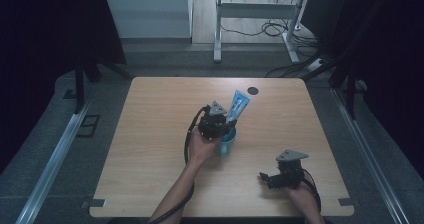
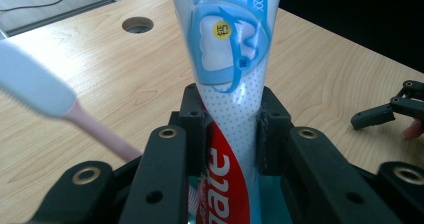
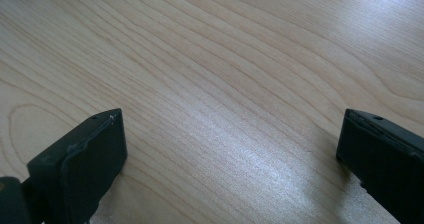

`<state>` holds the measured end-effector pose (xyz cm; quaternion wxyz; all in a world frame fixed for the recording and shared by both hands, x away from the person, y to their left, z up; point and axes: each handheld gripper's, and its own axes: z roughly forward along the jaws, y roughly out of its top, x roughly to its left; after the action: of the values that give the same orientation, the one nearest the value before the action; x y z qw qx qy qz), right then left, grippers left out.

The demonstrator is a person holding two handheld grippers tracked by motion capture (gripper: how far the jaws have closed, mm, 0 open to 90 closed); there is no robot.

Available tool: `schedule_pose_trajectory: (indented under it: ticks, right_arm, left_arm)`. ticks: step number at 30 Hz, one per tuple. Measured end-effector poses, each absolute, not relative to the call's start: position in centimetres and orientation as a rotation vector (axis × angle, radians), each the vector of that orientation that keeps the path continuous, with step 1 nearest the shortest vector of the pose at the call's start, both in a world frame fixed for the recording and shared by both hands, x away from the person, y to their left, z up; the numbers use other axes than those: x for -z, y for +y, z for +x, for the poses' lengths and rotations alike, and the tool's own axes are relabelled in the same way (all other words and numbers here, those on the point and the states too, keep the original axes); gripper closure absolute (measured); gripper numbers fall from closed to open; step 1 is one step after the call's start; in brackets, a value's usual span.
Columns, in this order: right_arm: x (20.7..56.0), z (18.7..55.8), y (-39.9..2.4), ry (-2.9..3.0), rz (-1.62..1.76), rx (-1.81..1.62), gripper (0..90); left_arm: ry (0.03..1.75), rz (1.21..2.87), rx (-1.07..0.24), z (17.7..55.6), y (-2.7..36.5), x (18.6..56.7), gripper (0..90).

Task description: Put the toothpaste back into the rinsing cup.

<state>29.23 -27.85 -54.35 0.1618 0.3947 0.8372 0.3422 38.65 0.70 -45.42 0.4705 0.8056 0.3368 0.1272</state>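
Black jaws of the left gripper (image 2: pixel 232 129) rise at the bottom of the left gripper view, closed narrowly on a toothpaste tube (image 2: pixel 232 84) that stands upright between them, both pads pressed against its sides. Its red-and-white lower part runs down into a teal cup (image 2: pixel 272 199) just beneath the jaws, while the blue-and-white crimped end points up and away. Beside the tube, a toothbrush (image 2: pixel 45 91) with a pale head and pink handle leans out to the left from the same cup. In the high view the left gripper (image 1: pixel 220 126) sits over the cup (image 1: pixel 227 144) near the middle of the wooden counter (image 1: pixel 150 134), with the tube (image 1: pixel 239 105) slanting up behind it. The right gripper (image 1: pixel 272 179) rests well apart, at the counter's near right edge. Its jaws stand wide apart in the right gripper view, holding nothing, with bare counter wood (image 3: pixel 225 84) between them.
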Motion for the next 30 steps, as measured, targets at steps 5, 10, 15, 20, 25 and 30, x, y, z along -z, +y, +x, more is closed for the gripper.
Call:
schedule_pose_trajectory:
  ticks: [5,10,15,20,25,30]
  right_arm:
    - [54.3,29.2,-27.8,2.39,1.126,-0.976,0.0]
    - [54.3,29.2,-27.9,2.39,1.126,-0.976,0.0]
    - [54.3,29.2,-27.8,2.39,1.127,-0.976,0.0]
    - [54.3,29.2,-27.8,2.39,1.126,-0.976,0.0]
    - [54.4,29.2,-27.8,2.389,1.127,-0.976,0.0]
    - [54.4,29.2,-27.8,2.389,1.125,-0.976,0.0]
  left_arm:
    - [0.829,1.983,-0.31,38.6,0.8,45.5,70.1]
    - [0.843,1.99,-0.291,38.5,0.9,45.8,69.2]
    - [0.85,2.011,-0.279,38.4,1.1,46.1,68.7]
    - [0.845,2.037,-0.283,38.1,1.2,46.5,68.0]
    - [0.854,2.038,-0.273,38.3,1.3,46.5,67.4]
    - [0.844,2.06,-0.292,38.3,1.3,46.3,59.0]
